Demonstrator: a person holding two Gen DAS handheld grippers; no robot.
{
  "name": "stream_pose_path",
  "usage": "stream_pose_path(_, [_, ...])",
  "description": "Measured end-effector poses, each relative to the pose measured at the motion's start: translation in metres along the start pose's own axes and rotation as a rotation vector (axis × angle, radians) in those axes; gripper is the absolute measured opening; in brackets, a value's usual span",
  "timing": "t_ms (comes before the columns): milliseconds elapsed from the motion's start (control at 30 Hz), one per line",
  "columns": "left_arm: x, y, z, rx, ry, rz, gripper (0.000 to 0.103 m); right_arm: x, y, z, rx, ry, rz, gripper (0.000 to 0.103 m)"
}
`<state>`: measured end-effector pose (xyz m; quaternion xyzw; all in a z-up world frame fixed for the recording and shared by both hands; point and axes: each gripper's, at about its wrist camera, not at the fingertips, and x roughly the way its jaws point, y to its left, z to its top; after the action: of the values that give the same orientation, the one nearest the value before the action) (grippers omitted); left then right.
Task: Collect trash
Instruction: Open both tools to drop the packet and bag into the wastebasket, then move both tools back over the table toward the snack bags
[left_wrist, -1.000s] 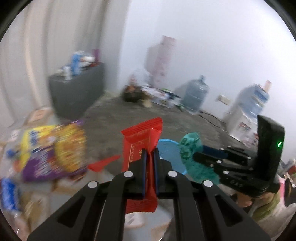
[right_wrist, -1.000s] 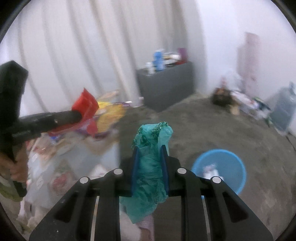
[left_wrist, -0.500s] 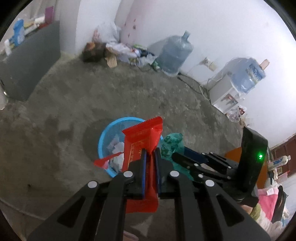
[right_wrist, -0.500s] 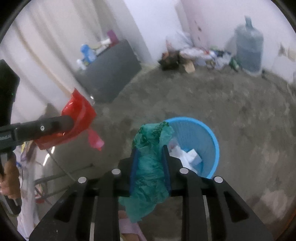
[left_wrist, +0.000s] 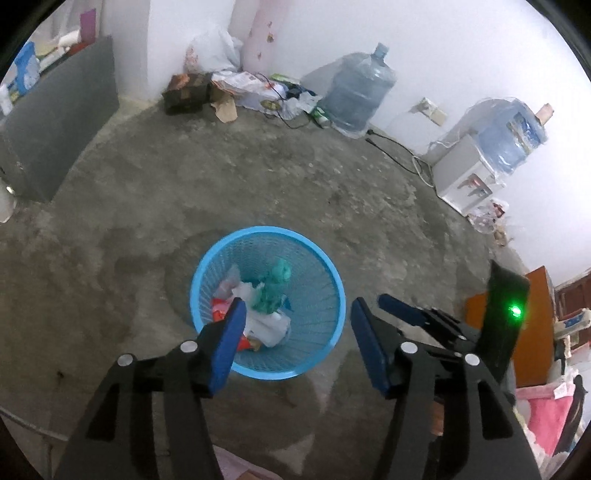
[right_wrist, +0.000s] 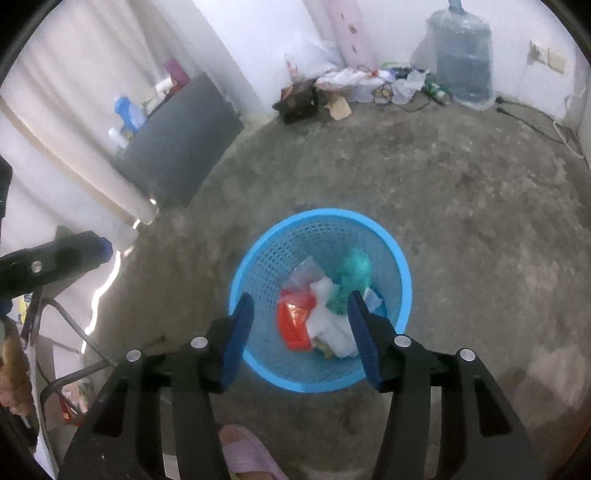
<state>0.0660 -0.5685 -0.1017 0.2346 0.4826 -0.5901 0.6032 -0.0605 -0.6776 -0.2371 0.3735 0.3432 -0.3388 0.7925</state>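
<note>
From the left wrist view, the left gripper (left_wrist: 295, 332) hangs over the blue basket (left_wrist: 334, 280) with its jaws opening and nothing between them. A second ago they pinched a red wrapper; now that red wrapper (left_wrist: 218, 309) lies inside the basket, half hidden behind the left pad. Beside it in the basket sits the crumpled green bag (left_wrist: 275, 288), on top of white paper scraps (left_wrist: 267, 325). The right gripper (left_wrist: 424, 317) reaches in from the right, just beside the basket's rim, and it too is empty. So both pieces have been dropped in, and I judge this round of collecting done; the hands are free to fetch more.

From the right wrist view, the right gripper (right_wrist: 301, 328) is above the same basket (right_wrist: 400, 273), jaws opening, bare between the pads where the green bag was held a moment back. The green bag (right_wrist: 354, 271) rests toward the far side, the red wrapper (right_wrist: 295, 321) toward the near side.

Counting: one basket, one green bag, one red wrapper, several white scraps I cannot number. Two water bottles stand by the far wall (left_wrist: 356, 96) (left_wrist: 509, 133).
</note>
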Motion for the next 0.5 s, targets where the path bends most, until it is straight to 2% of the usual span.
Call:
stream_pose_path(267, [-0.041, 0.007, -0.016, -0.051, -0.066, 0.050, 0.062, -0.029, 0.022, -0.008, -0.109, -0.051, -0.042, 0.062])
stream_pose_path(500, [-0.132, 0.020, -0.058, -0.076, -0.222, 0.126, 0.062, -0.060, 0.062, -0.018, -0.214, -0.104, -0.028, 0.063])
